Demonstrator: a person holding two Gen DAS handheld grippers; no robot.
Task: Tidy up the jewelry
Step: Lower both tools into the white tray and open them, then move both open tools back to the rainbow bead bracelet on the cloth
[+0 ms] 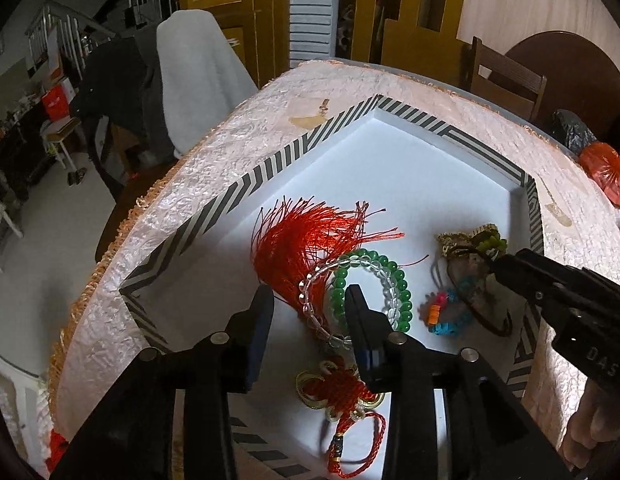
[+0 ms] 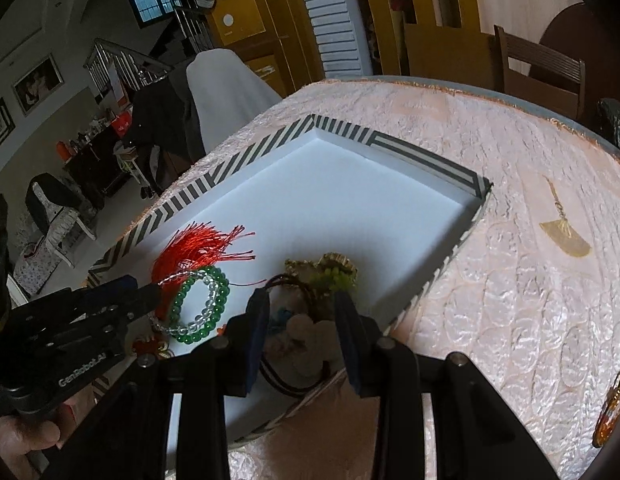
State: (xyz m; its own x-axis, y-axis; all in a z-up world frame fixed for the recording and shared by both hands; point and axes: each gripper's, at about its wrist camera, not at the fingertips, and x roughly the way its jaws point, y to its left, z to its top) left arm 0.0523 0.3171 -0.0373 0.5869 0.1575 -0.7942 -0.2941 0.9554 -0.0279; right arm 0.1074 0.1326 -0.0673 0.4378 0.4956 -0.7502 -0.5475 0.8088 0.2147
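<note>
A white tray with a striped rim (image 1: 238,194) (image 2: 421,158) lies on the pink cloth. In it lie a red tassel knot charm (image 1: 306,240) (image 2: 198,248), a green bead bracelet (image 1: 401,280) (image 2: 220,300) and a clear bead bracelet (image 1: 310,304). Further right lies a pile with a brown cord (image 1: 489,322) (image 2: 294,388), yellow-green beads (image 1: 489,244) (image 2: 329,276) and a colourful woven piece (image 1: 445,316). My left gripper (image 1: 310,304) (image 2: 150,292) is open over the bracelets. My right gripper (image 2: 300,308) (image 1: 495,266) is open over the cord pile.
The round table has a pink textured cloth (image 2: 509,280) with gold fan prints. An orange bag (image 1: 605,168) and a dark bag sit at its far right edge. An orange trinket (image 2: 609,416) lies on the cloth at right. Chairs stand beyond the table.
</note>
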